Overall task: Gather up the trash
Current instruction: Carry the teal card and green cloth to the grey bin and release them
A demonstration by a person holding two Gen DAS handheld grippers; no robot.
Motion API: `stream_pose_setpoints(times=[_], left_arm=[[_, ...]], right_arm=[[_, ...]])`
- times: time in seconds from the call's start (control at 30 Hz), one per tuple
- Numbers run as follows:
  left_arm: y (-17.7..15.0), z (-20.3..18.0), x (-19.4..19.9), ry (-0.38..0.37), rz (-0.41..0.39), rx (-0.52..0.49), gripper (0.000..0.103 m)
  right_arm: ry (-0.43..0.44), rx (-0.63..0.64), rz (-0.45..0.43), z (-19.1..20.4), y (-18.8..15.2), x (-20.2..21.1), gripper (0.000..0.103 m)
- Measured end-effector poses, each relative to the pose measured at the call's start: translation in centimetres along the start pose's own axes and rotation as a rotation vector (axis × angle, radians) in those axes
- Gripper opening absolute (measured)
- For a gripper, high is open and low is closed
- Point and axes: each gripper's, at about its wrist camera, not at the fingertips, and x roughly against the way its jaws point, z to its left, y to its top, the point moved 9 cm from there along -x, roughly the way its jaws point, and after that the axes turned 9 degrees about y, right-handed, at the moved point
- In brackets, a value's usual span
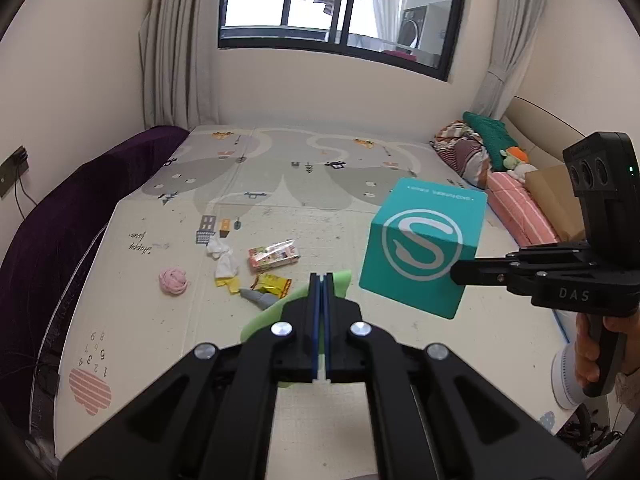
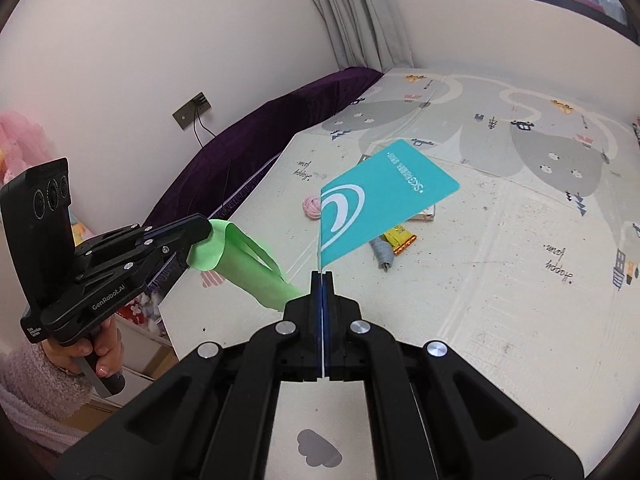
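A pale play mat [image 1: 360, 184] printed with grey road shapes covers the raised surface of a bedroom, bordered by a purple cushion [image 1: 60, 216] along the left wall and a curtained window [image 1: 340, 8] at the far end. Nearest in the left wrist view, the left gripper [image 1: 321, 280] has its fingers pressed together on a green plastic bag [image 2: 248, 264], which hangs slack from the tips above the mat. Beside it, the right gripper [image 2: 321, 276] has its fingers closed on the edge of a teal box [image 1: 424, 244] bearing a white S logo, held clear of the mat and tilted. Beyond the grippers, trash lies in a loose cluster on the mat: a grey wad [image 1: 258, 298] touching a yellow wrapper [image 1: 274, 283], a crumpled white tissue [image 1: 222, 256], a pink-and-clear snack packet [image 1: 274, 258], and, slightly apart to the left, a pink ball of paper [image 1: 174, 281]. Folded bedding [image 1: 480, 152] lies at the far right.
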Motion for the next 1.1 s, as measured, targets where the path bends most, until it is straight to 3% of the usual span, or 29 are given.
stream_pose_setpoints(times=[0.2,0.43,0.9,1.1], left_arm=[[1.3,-8.6,3.5,-0.111,-0.031,-0.046,0.002],[1.9,-21.6,6.7,-0.265,-0.052,-0.115,0.002],[-1.5,-50.9,12.9,-0.695,-0.064,-0.387,0.002],[-4.0,-60.6,15.0,-0.857,-0.031,-0.479,0.002]], right_arm=[[-0.068,-0.025,-0.091,-1.5,-2.7,9.6,0.000],[-0.203,-0.125,-0.185,-5.8,-9.2,22.5,0.000],[-0.624,-0.430,-0.403,-14.9,-27.7,49.8,0.000],[-0.775,-0.559,-0.475,-17.0,-34.8,58.2,0.000]])
